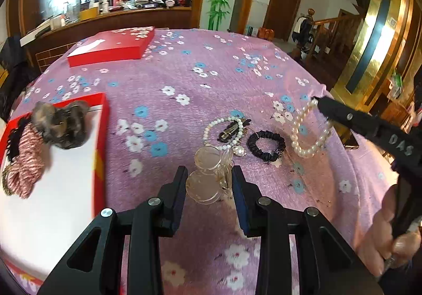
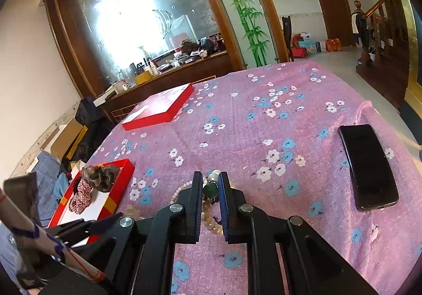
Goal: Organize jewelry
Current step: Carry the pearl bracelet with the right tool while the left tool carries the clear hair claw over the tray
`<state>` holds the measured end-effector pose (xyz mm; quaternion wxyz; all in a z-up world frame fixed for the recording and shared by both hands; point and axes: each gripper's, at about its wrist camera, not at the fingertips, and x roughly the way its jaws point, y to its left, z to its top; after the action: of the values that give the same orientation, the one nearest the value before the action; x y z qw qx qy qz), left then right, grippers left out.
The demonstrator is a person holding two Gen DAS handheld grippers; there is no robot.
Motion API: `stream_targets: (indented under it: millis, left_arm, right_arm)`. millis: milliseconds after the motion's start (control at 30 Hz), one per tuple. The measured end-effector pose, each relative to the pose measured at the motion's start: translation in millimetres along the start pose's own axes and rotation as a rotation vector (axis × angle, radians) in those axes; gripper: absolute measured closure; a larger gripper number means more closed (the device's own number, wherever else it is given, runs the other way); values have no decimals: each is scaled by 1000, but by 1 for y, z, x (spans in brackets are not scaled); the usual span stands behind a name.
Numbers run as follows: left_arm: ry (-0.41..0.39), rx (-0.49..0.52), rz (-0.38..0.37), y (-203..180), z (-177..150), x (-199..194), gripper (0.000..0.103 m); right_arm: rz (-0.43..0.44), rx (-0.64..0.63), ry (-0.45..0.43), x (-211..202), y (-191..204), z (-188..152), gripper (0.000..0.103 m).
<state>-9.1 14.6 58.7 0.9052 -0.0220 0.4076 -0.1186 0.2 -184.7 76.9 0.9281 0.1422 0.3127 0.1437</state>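
My left gripper [image 1: 209, 176] is shut on a clear plastic hair claw [image 1: 208, 173] and holds it above the floral cloth. My right gripper [image 2: 210, 184] is shut on a pearl bracelet with a green bead [image 2: 210, 189]; in the left wrist view the bracelet [image 1: 308, 136] hangs from the right fingertips [image 1: 320, 105]. On the cloth lie a pearl necklace [image 1: 224, 131], a black hair clip [image 1: 232, 130] and a black scrunchie [image 1: 266, 144]. The open red box [image 1: 101, 142] at left holds a brown bow clip [image 1: 63, 123] and a red checked scrunchie [image 1: 26, 163].
The red box lid [image 1: 110, 47] lies at the far left of the table. A black phone [image 2: 369, 165] lies at the right edge. A wooden counter with clutter [image 1: 118, 13] stands behind the table.
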Motion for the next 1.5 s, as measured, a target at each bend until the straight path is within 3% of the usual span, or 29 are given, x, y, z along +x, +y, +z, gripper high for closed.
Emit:
stream_targets:
  millis: [333,800,1233,1500]
  left_arm:
    - [-57,-86,57,52,-7,-47,71]
    - [-78,-277,170,161,-35,-84,71]
    - [-34,-269,168,167,-27,-63,71]
    - [22,-268,204,173,-19,-35,71]
  right_arm:
    - [79,-14,40,-6,29,-2,91]
    - [228,-167,150,14,130,-7,90]
    - [311,-249,292,87,220,-12,90]
    - [276,-216,365,140,223,-16,90]
